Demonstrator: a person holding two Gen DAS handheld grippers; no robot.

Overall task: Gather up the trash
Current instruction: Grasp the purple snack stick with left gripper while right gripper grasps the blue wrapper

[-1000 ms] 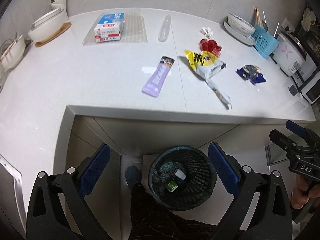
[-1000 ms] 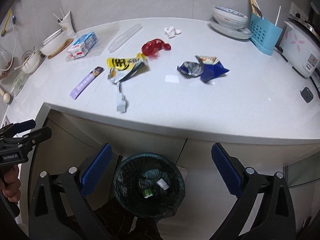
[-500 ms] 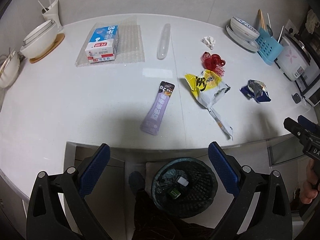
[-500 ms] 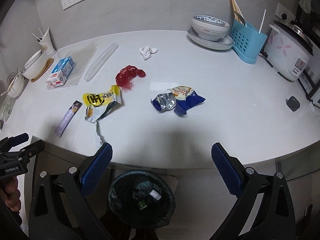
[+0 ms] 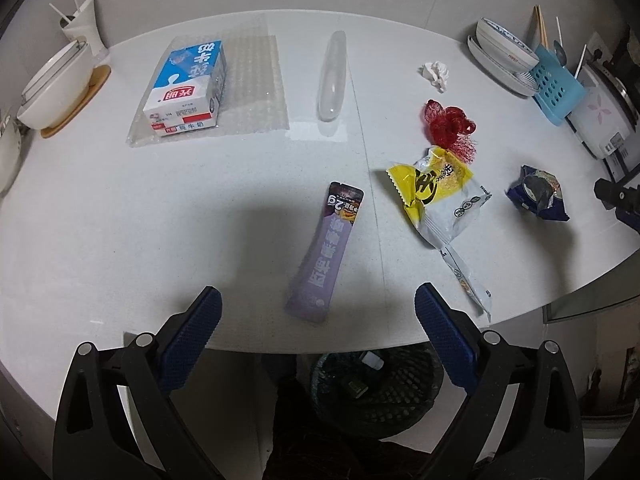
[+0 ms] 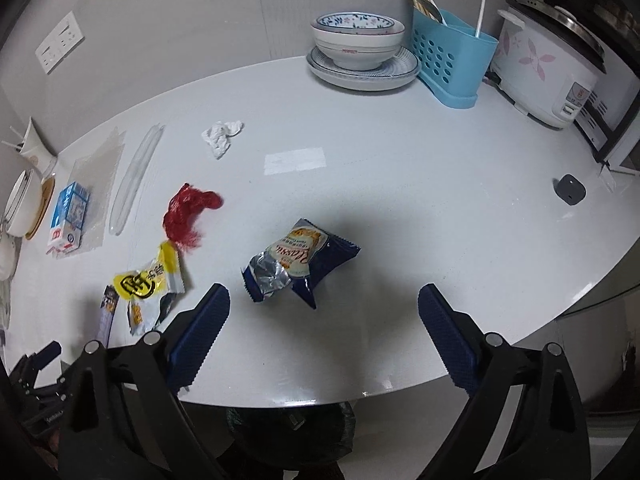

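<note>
Trash lies on the white counter (image 5: pixel 120 208). My left gripper (image 5: pixel 316 322) is open and empty, just short of a purple sachet (image 5: pixel 326 256). Right of it lie a yellow-white snack bag (image 5: pixel 440 196), red netting (image 5: pixel 450 128), a blue wrapper (image 5: pixel 538 196) and a crumpled tissue (image 5: pixel 436 74). My right gripper (image 6: pixel 324 320) is open and empty, just before the blue wrapper (image 6: pixel 300 264). The red netting (image 6: pixel 188 212), yellow bag (image 6: pixel 150 284) and tissue (image 6: pixel 222 136) lie to its left. A black mesh bin (image 5: pixel 376 392) stands below the counter edge.
A milk carton (image 5: pixel 186 86) rests on bubble wrap (image 5: pixel 256 80) beside a clear plastic tube (image 5: pixel 332 76). White bowls (image 5: pixel 56 84) stand far left. Bowls on a plate (image 6: pixel 360 52), a blue cutlery holder (image 6: pixel 452 60) and a rice cooker (image 6: pixel 552 68) line the back right.
Both grippers rose from bin level and moved forward over the counter, the left toward the purple sachet, the right toward the blue wrapper. Both stayed open.
</note>
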